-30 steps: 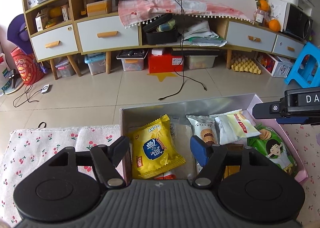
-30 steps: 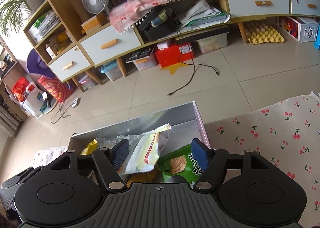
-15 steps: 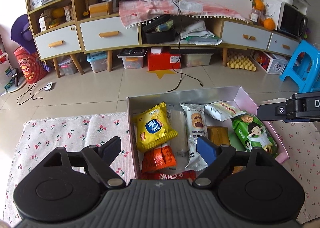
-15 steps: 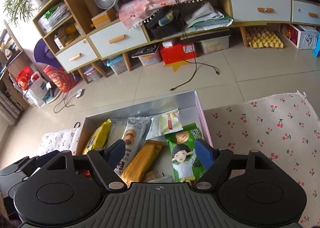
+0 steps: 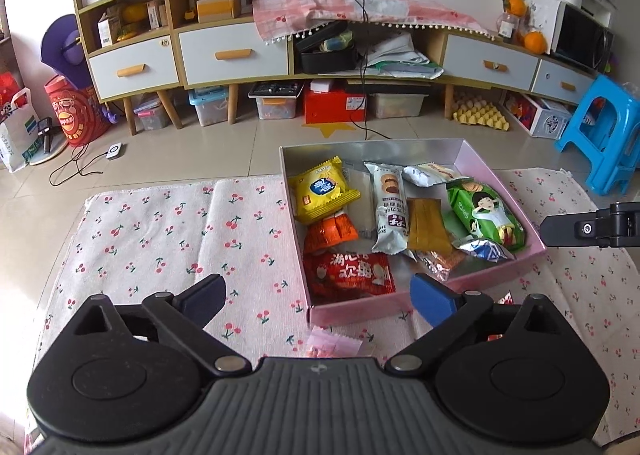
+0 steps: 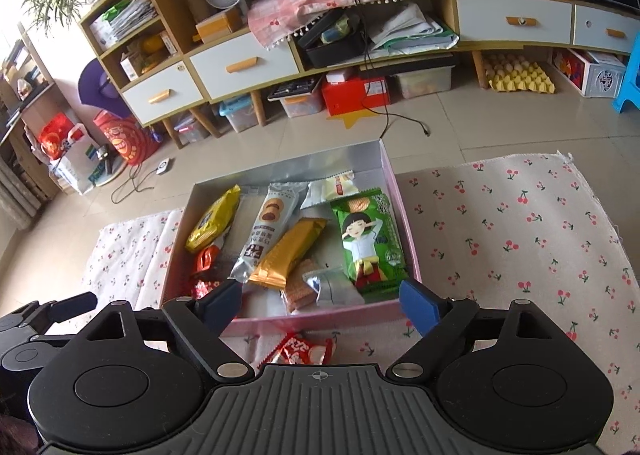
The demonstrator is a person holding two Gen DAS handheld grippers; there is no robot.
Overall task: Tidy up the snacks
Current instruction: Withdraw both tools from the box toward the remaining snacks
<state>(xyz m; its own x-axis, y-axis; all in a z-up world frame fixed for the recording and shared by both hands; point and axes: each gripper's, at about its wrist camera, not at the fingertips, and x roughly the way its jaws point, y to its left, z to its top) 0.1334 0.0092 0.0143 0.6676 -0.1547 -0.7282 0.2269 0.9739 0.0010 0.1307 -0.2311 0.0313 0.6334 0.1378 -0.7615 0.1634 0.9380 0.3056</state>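
On the cherry-print cloth (image 5: 168, 231) over the desk sat one pink box (image 5: 424, 305), its inside silver, and all places below are given from that box. Along its left wall lay a yellow biscuit packet (image 5: 322, 191), with an orange packet (image 5: 331, 231) just nearer than it and a red packet (image 5: 348, 273) in the near left corner. Toward the middle lay a long silver cookie packet (image 5: 389, 211) and, touching it on the right, a gold wafer bar (image 5: 426, 227). At the far right lay a white packet (image 5: 430, 174); along the right wall lay a green packet with a cartoon child (image 5: 482, 213), and a crumpled silver wrapper (image 5: 482, 247) sat at its near end. That made eight packets counted inside, though others may lie hidden beneath. Outside, just before the near wall, lay one small red-and-white sweet (image 6: 300, 349). The left gripper (image 5: 316, 295) hung over the near left corner and the right gripper (image 6: 320, 301) over the near wall; both sets of fingers were spreading, pinching nothing.
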